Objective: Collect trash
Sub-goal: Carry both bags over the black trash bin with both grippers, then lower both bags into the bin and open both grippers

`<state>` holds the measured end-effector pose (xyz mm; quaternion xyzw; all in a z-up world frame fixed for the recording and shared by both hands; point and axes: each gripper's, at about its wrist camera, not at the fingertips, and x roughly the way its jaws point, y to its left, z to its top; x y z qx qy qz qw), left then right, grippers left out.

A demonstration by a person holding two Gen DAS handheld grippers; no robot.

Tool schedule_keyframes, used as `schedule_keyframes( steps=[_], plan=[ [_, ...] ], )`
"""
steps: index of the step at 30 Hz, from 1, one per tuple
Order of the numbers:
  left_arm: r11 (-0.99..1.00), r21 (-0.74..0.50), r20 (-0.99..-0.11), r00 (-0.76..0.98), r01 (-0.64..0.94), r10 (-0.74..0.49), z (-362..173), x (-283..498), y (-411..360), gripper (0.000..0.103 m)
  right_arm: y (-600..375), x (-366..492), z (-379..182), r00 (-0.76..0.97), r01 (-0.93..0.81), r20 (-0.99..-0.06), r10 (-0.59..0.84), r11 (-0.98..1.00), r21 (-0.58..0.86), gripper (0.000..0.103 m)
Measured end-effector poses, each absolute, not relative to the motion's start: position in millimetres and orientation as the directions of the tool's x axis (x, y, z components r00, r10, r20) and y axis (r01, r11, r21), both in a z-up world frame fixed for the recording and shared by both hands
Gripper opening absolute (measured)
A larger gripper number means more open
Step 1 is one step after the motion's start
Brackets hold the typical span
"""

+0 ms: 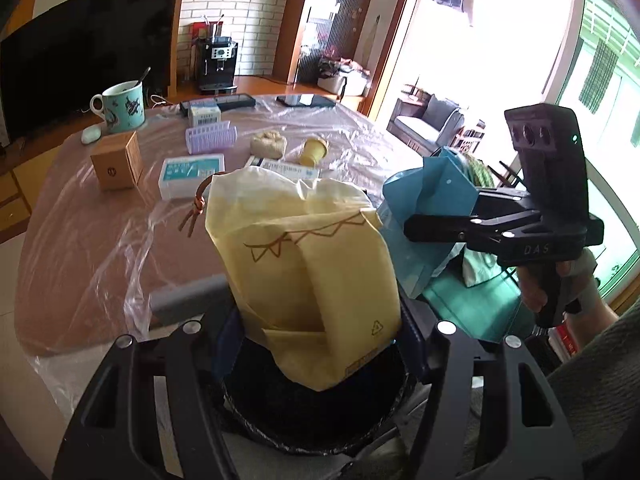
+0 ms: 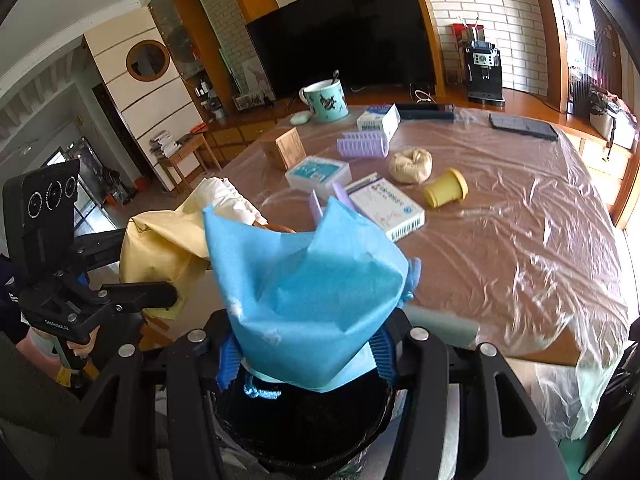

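My left gripper [image 1: 320, 320] is shut on a crumpled yellow paper bag [image 1: 308, 256] and holds it over a black trash bin [image 1: 304, 412] lined with a dark bag. My right gripper [image 2: 308, 344] is shut on a blue paper sheet [image 2: 312, 288] and holds it above the same bin [image 2: 304, 420]. The right gripper also shows in the left wrist view [image 1: 416, 228], gripping the blue sheet [image 1: 432, 192]. The left gripper shows in the right wrist view [image 2: 168, 292] with the yellow bag [image 2: 164, 248]. Both sit at the table's near edge.
The table [image 2: 500, 240] is covered in clear plastic film. On it lie a yellow cup [image 2: 446, 190] on its side, a beige crumpled wad [image 2: 412, 166], a purple hair roller [image 2: 362, 146], small boxes [image 2: 386, 204], a brown box [image 1: 118, 162] and a teal mug [image 2: 324, 100].
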<state>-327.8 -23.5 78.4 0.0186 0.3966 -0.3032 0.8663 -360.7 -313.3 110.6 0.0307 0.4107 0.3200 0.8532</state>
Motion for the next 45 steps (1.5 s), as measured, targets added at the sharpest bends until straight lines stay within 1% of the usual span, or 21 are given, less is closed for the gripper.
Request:
schedule_keyframes(
  steps=[6,15,24,34,45],
  plan=[
    [0.829,-0.156,-0.745,0.487,0.537,-0.456,59,-340,-34,0.065,-303,-373,91,0.424,-0.523,-0.723,0.545,0.799,0.296,0.052],
    [0.825,-0.160,-0.789,0.432,0.542,-0.437,33,-351,-41,0.065,-296,-379,65,0.368,-0.510,-0.764,0.530,0.802,0.311,0.052],
    [0.833,-0.155,-0.831,0.386,0.530,-0.400,6,-349,-43,0.065,-293,-373,40,0.350,-0.484,-0.800,0.488,0.825,0.292,0.052],
    [0.843,-0.163,-0.858,0.349,0.513,-0.378,-17,-338,-40,0.065,-286,-370,15,0.325,-0.472,-0.833,0.447,0.840,0.267,0.052],
    [0.851,-0.141,-0.879,0.332,0.506,-0.343,-37,-323,-44,0.065,-278,-367,-1,0.319,-0.441,-0.858,0.403,0.864,0.242,0.052]
  ],
)
